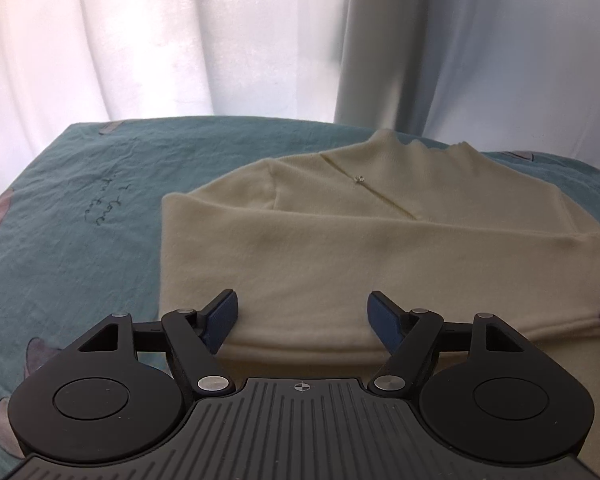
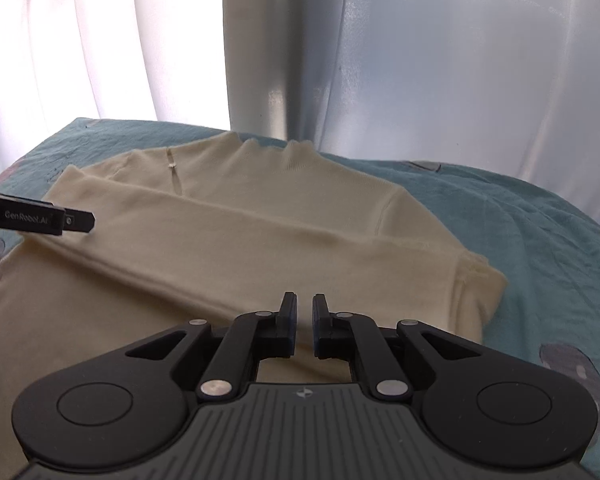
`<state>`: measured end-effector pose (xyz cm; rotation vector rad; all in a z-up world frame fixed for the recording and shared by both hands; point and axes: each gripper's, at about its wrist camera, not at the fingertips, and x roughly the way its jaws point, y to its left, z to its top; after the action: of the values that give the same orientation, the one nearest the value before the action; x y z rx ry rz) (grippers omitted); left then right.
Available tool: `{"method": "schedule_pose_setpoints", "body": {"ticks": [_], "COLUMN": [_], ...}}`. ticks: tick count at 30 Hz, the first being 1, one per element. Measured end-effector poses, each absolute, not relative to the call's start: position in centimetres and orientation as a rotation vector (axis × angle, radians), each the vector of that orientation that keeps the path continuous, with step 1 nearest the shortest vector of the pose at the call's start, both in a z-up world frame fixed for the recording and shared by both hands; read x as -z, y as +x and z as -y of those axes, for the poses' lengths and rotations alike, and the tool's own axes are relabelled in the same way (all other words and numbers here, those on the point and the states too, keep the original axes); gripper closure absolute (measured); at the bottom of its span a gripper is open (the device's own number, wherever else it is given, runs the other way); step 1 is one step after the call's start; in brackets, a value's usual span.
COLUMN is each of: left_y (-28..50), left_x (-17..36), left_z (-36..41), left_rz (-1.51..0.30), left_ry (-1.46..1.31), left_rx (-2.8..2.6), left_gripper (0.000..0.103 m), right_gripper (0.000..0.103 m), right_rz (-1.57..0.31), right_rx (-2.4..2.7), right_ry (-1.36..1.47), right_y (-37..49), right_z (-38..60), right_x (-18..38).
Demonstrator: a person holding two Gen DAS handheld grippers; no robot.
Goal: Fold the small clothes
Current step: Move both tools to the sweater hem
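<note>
A cream knitted sweater [image 1: 340,240] lies flat on the teal bed sheet [image 1: 68,240], collar toward the curtains, with both sleeves folded across its body. My left gripper [image 1: 302,312] is open and empty, low over the sweater's near hem on its left side. In the right wrist view the sweater [image 2: 240,248] fills the middle. My right gripper [image 2: 305,312] is over the near right part, its jaws nearly closed with a narrow gap and nothing between them. The left gripper's finger [image 2: 52,220] shows at the left edge.
White curtains [image 1: 160,40] hang right behind the bed's far edge. The teal sheet [image 2: 540,240] has printed writing and grey-pink patches. Bare sheet lies to the left and right of the sweater.
</note>
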<state>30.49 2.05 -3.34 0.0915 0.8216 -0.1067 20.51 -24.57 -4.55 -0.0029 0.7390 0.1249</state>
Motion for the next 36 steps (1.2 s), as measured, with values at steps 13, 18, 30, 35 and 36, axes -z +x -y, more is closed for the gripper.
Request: {"method": "schedule_pose_setpoints", "body": {"ticks": [13, 18, 30, 35, 36], "left_y": [27.5, 22.2, 9.9, 8.5, 8.4], "left_x": [3.1, 1.6, 1.4, 2.1, 2.1], "left_z": [-3.0, -6.5, -11.2, -13.1, -13.5], "left_rz": [-0.830, -0.889, -1.080, -1.144, -1.157], "left_ry": [0.141, 0.077, 0.107, 0.038, 0.008], "left_rx": [0.010, -0.022, 0.022, 0.016, 0.030], "left_gripper": [0.023, 0.021, 0.019, 0.040, 0.042], "right_gripper": [0.095, 0.086, 0.069, 0.069, 0.069], "right_rz": [-0.813, -0.891, -1.078, -1.100, -1.106], "right_rx": [-0.083, -0.195, -0.332, -0.343, -0.345], "right_ry": [-0.034, 0.006, 0.297, 0.363, 0.380], "right_y": [18.1, 12.3, -1.2, -2.1, -2.2], "right_z": [25.0, 24.3, 25.2, 26.4, 26.7], "right_x": [4.8, 3.6, 4.3, 4.4, 4.5]}}
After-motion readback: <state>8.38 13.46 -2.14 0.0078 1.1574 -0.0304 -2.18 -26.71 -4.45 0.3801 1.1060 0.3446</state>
